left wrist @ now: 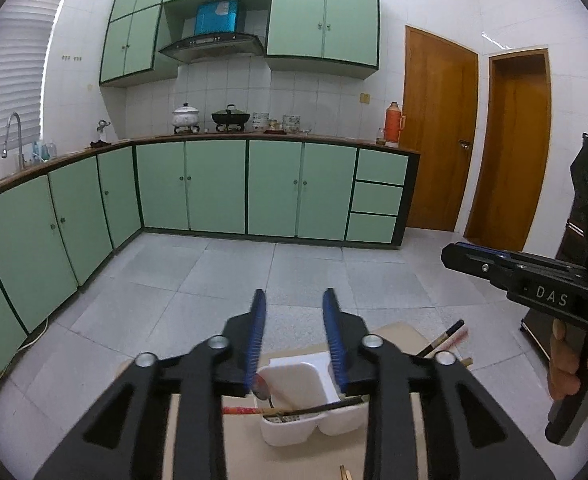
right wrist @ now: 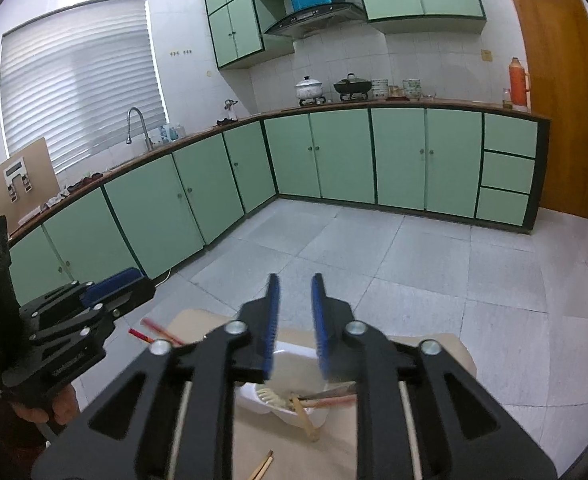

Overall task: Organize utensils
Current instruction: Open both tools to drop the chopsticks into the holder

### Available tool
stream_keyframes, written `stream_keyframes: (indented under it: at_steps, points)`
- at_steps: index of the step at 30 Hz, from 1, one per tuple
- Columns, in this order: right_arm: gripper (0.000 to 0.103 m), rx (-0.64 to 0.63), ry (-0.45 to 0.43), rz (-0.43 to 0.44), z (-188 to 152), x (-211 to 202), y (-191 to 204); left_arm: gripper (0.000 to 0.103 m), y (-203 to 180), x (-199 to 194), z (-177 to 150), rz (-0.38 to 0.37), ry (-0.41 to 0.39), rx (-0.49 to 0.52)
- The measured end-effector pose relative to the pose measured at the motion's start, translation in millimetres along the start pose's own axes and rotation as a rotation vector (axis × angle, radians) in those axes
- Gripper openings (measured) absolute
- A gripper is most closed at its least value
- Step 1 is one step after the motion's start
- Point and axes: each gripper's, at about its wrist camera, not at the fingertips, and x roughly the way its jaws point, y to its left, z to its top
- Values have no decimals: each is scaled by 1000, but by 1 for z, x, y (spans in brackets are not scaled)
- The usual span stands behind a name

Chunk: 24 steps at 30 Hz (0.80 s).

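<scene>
**Both grippers empty above the utensil tray**

A green-cabineted kitchen with a pale tiled floor (left wrist: 254, 280) fills both views; below the grippers stands a small beige table (right wrist: 434, 348). On it sits a white divided tray (left wrist: 314, 420), holding a spoon (left wrist: 263, 389) and several chopsticks (left wrist: 294, 411) laid across its rim. More chopsticks (right wrist: 154, 330) lie loose on the table beside the tray, and another pair (right wrist: 263, 466) lies nearer the camera.

The left gripper (left wrist: 294, 334) hangs over the tray with its jaws partly apart and nothing between them. The right gripper (right wrist: 295, 322) is the same: a narrow gap, empty.

The risks, as I judge them: the tray looks light, so a gripper coming down on the crossed sticks could tip or shove it. Thin chopsticks may slip or twist between the pads. With both grippers close together above one tray, they could also knock into each other.
</scene>
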Motion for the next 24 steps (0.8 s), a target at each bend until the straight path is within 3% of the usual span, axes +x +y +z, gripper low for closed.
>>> stream_keyframes:
  at_steps: [2, 4, 11, 19, 24]
  points:
    - [43, 1, -23, -17, -2, -11, 0, 44, 0, -7, 1, 10, -10, 5]
    - [49, -5, -43, -32, -4, -22, -1, 54, 0, -19, -2, 14, -30, -6]
    - [79, 19, -126, -80, -37, -76, -6, 73, 0, -71, -29, 31, -82, -26]
    - [96, 5, -155, -125, -101, -114, 2, 97, -14, -112, -89, 49, -76, -39]
    - [98, -51, -120, -152, -141, -119, 19, 97, -20, -124, -128, 51, -47, -30]
